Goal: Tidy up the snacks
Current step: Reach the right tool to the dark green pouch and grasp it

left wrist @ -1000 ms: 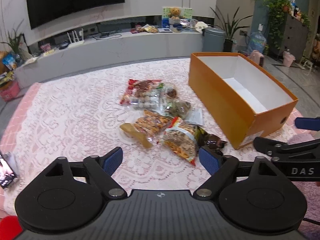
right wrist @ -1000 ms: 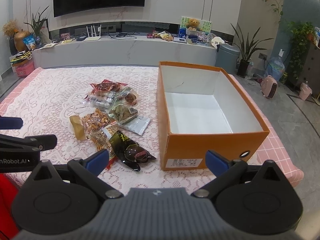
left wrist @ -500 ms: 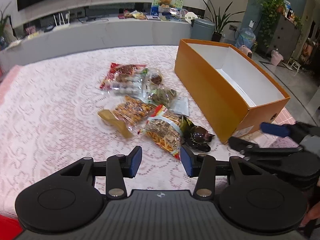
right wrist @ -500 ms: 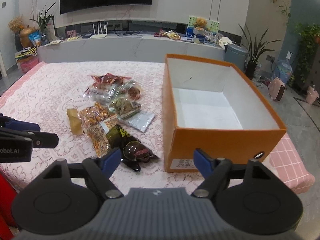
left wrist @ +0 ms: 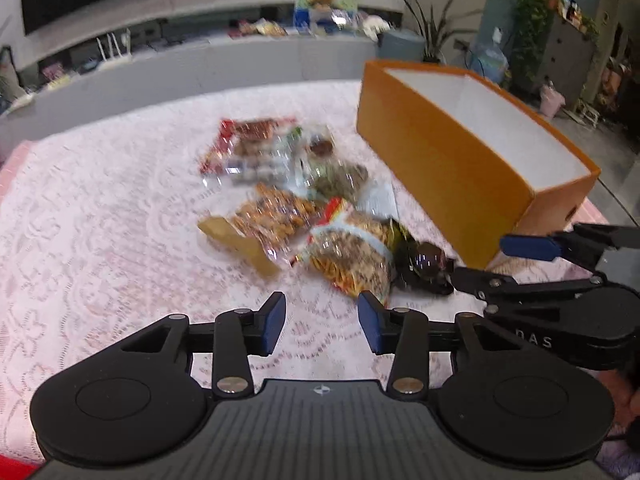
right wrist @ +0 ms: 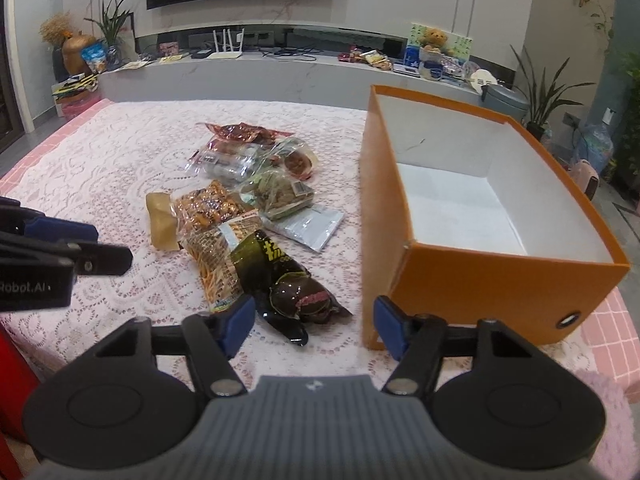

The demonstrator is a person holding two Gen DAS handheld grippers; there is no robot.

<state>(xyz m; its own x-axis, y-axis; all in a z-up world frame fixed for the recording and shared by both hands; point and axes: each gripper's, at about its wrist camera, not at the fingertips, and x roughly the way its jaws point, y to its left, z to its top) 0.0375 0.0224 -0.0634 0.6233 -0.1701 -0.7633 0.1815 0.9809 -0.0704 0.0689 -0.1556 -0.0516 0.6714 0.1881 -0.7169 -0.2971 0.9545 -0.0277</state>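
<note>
Snack pile (right wrist: 256, 216): mixed packets heaped mid-table on the pink lace cloth (right wrist: 100, 168), just left of the box.

Orange box (right wrist: 496, 280): open-topped, white inside, nothing in it, standing right of the pile.

Dark packet (right wrist: 288, 284): nearest item of the heap, lying flat, close to the box's near corner.

My right gripper (right wrist: 314, 326): jaws have just been closing, now about half apart, nothing between them; the dark packet's near end lies just beyond the tips.

My left gripper (left wrist: 322, 322): jaws half apart after a recent narrowing, holding nothing; bare cloth between the tips, an orange-striped noodle packet (left wrist: 352, 256) just beyond the right tip.
</note>
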